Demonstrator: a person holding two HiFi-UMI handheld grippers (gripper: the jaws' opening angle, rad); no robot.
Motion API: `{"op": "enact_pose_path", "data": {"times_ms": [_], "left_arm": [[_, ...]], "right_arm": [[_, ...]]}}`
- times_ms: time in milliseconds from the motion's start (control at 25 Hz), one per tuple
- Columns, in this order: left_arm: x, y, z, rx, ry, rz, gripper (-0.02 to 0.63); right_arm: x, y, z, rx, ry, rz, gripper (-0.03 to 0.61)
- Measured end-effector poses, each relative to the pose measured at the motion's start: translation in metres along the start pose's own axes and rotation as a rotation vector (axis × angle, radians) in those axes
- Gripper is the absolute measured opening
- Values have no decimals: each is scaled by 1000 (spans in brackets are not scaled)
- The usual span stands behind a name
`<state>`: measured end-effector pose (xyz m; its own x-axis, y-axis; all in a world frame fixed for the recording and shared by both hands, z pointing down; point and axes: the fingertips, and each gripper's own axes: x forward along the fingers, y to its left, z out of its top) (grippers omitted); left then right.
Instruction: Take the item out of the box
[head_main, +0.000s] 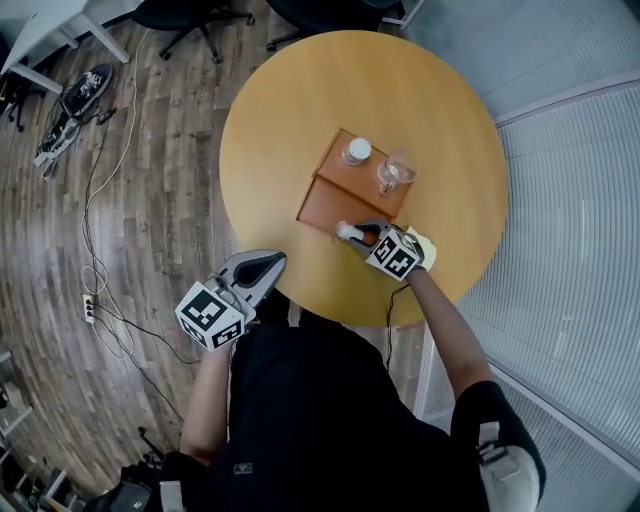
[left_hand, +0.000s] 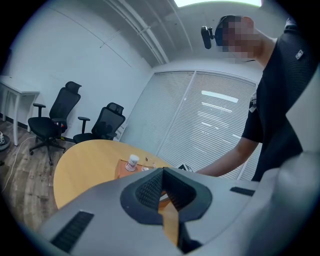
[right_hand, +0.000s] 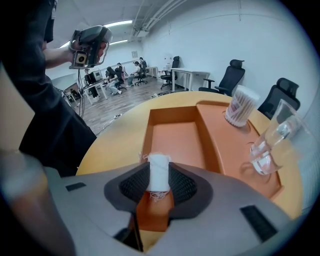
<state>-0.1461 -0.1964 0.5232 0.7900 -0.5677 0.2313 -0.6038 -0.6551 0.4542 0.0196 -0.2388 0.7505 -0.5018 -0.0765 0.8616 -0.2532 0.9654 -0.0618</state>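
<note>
Round table (head_main: 280, 130) with an orange box (head_main: 335, 205) of two shallow halves lying side by side.

**Item.** The white roll (right_hand: 159, 170) stands upright at the near end of one half of the box, close to its near wall. Its lower edge is frayed, and its base is hidden behind the jaws. It has not left the box.

**Right gripper.** The right gripper (head_main: 355, 234) tilts steeply down over the near end of the box. This approach from above suits an upright roll, since the pads can take it by its sides and the box wall is cleared on the lift. The jaws stand moderately apart with the roll between them. The pads lie close on either side of it, but by this reading no squeeze is on yet. The step in hand is judged to be the grasp itself: close on the roll, then raise it straight up.

**Left gripper.** The left gripper (head_main: 272, 262) is held off the table on the near side of the box, close to the person's body. Its jaw tips meet and hold nothing. It is probably parked there to keep the working side clear.

**Other contents.** A jar (head_main: 357, 151) and a clear glass (head_main: 395, 172) stand in the other half of the box, well apart from the roll. A vertical lift should not disturb them, though a sideways swing toward the glass could tip it.
</note>
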Motion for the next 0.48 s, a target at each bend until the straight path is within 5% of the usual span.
{"op": "enact_pose_path", "data": {"times_ms": [320, 480], "left_arm": [[2, 11, -4, -10, -1, 22, 6], [2, 11, -4, -16, -1, 31, 6]], "right_arm": [[18, 1, -12, -52, 120, 206, 129], [20, 1, -9, -63, 163, 240, 147]]}}
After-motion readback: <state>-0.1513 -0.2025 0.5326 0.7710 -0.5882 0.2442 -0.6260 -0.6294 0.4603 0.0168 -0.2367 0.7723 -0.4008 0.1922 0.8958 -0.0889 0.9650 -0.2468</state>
